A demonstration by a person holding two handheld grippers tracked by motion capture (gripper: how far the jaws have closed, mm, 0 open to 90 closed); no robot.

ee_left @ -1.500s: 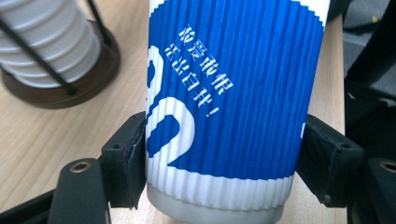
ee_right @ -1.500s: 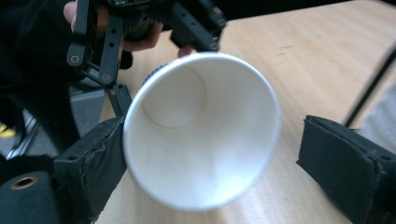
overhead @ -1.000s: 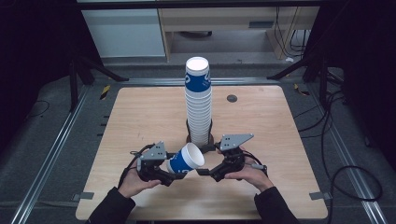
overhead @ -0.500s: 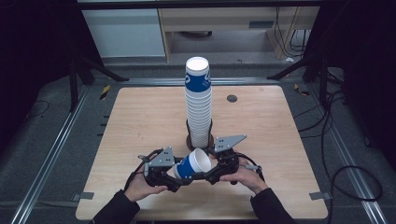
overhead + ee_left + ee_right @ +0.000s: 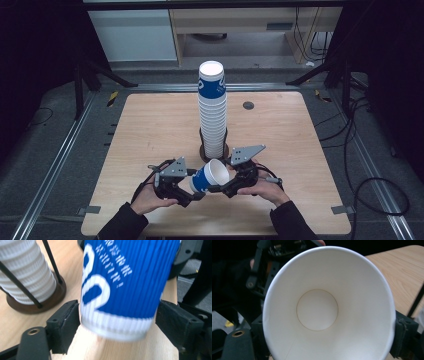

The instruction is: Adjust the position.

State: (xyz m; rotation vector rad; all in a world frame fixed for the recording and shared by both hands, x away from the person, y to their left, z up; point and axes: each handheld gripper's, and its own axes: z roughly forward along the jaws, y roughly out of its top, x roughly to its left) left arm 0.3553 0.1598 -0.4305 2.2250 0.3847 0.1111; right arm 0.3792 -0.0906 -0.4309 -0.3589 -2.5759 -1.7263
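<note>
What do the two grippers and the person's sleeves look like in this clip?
Both the left gripper and the right gripper are black, each topped by a grey three-cornered plate with small dark holes. Black cables trail from both. The fingers are blocky black pads with screw holes. The sleeves are dark.

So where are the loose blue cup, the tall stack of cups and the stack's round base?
Blue paper cup (image 5: 202,179): high view, its blue ribbed side.
Stack of cups (image 5: 213,115): high view, middle of the white column.
Round dark base (image 5: 53,298): left gripper view, its right rim.
</note>
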